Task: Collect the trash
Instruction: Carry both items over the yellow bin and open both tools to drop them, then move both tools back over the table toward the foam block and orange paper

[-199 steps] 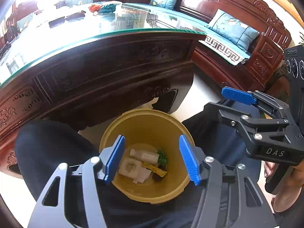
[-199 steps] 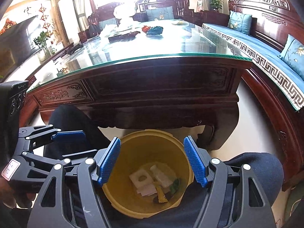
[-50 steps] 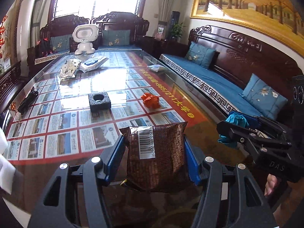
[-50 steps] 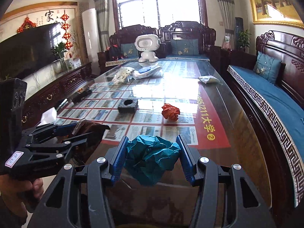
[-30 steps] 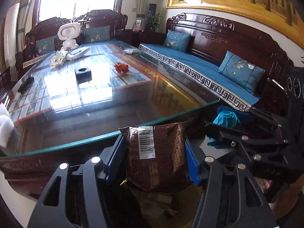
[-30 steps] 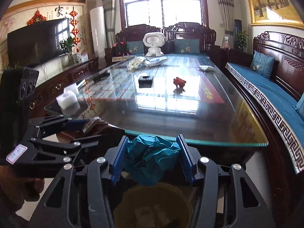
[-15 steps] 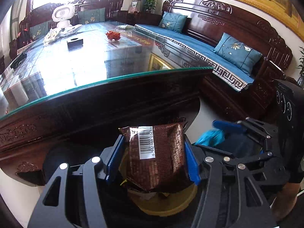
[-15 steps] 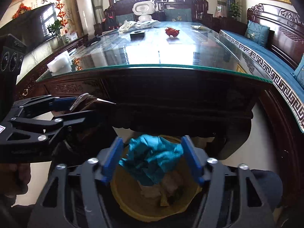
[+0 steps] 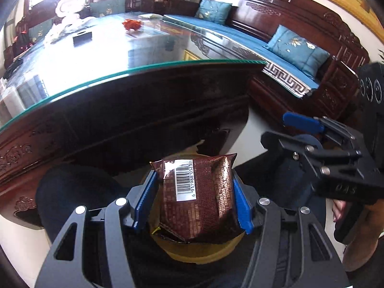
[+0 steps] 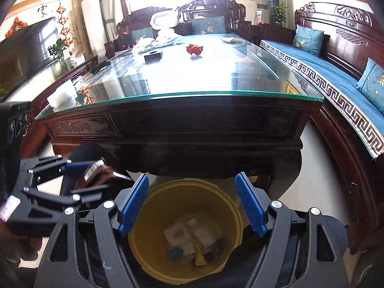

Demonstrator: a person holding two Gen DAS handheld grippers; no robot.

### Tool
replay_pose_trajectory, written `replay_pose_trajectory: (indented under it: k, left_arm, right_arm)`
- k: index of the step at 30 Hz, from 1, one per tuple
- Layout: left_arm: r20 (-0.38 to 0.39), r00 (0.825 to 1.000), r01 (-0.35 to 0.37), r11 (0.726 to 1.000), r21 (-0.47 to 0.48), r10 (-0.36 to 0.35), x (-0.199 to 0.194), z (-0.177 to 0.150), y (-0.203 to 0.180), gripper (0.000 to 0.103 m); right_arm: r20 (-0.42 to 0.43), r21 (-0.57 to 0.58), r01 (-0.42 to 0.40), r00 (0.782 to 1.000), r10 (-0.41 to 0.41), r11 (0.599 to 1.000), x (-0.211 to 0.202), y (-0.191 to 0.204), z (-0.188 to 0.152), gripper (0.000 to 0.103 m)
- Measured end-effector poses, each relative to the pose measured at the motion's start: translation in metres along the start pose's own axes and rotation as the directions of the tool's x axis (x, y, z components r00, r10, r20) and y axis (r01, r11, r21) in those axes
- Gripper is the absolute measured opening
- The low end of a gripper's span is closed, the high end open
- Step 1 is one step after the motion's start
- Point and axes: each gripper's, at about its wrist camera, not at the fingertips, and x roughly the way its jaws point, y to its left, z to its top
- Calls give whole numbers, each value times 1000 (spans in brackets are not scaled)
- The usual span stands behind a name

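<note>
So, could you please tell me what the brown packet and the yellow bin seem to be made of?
Brown packet: likely glossy plastic or foil film, judging by its crinkles, sheen and printed barcode. Yellow bin: probably matte moulded plastic, with a smooth, uniformly coloured wall.

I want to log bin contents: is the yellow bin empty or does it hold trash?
Not empty. The yellow bin holds white scraps, a teal wad and a yellow wrapper at its bottom.

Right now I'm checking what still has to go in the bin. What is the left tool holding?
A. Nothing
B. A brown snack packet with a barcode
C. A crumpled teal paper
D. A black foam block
B: in the left wrist view the left tool has its blue pads pressed on a brown snack packet with a barcode, above the yellow bin.
</note>
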Motion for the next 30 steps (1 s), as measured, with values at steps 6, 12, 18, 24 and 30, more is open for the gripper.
replay_pose_trajectory:
  k: [6, 12, 18, 24, 30]
  left_arm:
    - [-13, 998, 62, 997, 34, -62, 4, 1, -12, 71]
    - [-1, 999, 45, 998, 47, -45, 1, 0, -15, 71]
    - [17, 1000, 17, 1000, 25, -17, -3, 4, -7, 70]
    - [40, 999, -15, 1000, 6, 14, -6, 19, 7, 70]
    - [86, 995, -42, 999, -15, 44, -13, 47, 27, 70]
  right_arm:
    - [10, 20, 11, 1000, -11, 1000, -2, -10, 2, 73]
    - [9, 18, 3, 1000, -3, 1000, 0, -10, 4, 73]
    - [11, -3, -10, 1000, 10, 1000, 2, -4, 10, 73]
    - [17, -25, -24, 1000, 25, 999, 9, 2, 28, 73]
    - [40, -61, -38, 998, 40, 997, 17, 12, 61, 73]
